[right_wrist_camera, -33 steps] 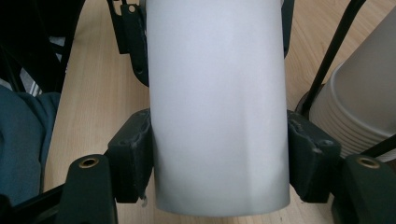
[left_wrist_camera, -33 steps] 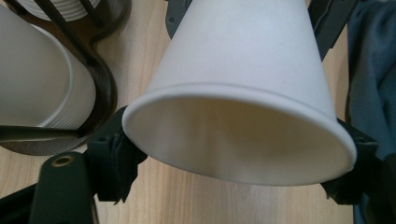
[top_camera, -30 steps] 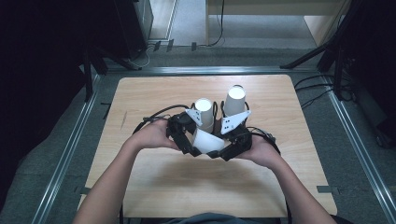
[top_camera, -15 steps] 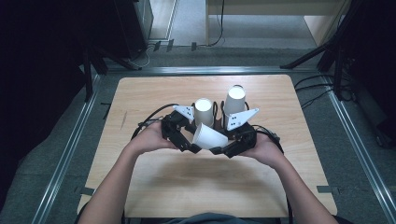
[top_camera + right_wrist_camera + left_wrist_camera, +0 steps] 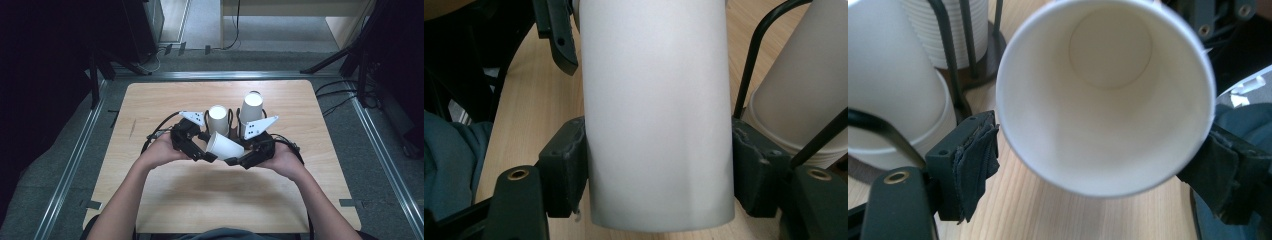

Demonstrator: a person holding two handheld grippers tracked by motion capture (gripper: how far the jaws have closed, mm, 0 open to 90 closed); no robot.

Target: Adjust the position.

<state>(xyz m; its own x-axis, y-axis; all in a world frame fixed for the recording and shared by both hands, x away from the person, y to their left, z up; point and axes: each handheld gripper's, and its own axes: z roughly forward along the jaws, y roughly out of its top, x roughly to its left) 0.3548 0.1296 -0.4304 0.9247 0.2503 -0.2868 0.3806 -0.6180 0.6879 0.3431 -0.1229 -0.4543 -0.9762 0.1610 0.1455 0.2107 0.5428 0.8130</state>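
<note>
A white paper cup lies on its side just above the wooden table, held between both grippers. My left gripper comes from the left, and its jaws flank the cup's open mouth. In the left gripper view the rim of the cup touches both pads of the left gripper. My right gripper comes from the right and is shut on the cup's body. In the right gripper view both pads of the right gripper press the sides of the cup.
Two stacks of upturned white cups stand in black wire holders just behind the grippers, the shorter stack to the left of the taller stack. One stack is close beside the left jaw, and one stack is close beside the right jaw. Metal rails border the table.
The left gripper has edged slightly left and away from the person. The right hand and the cup have hardly moved, and both grips look the same.
</note>
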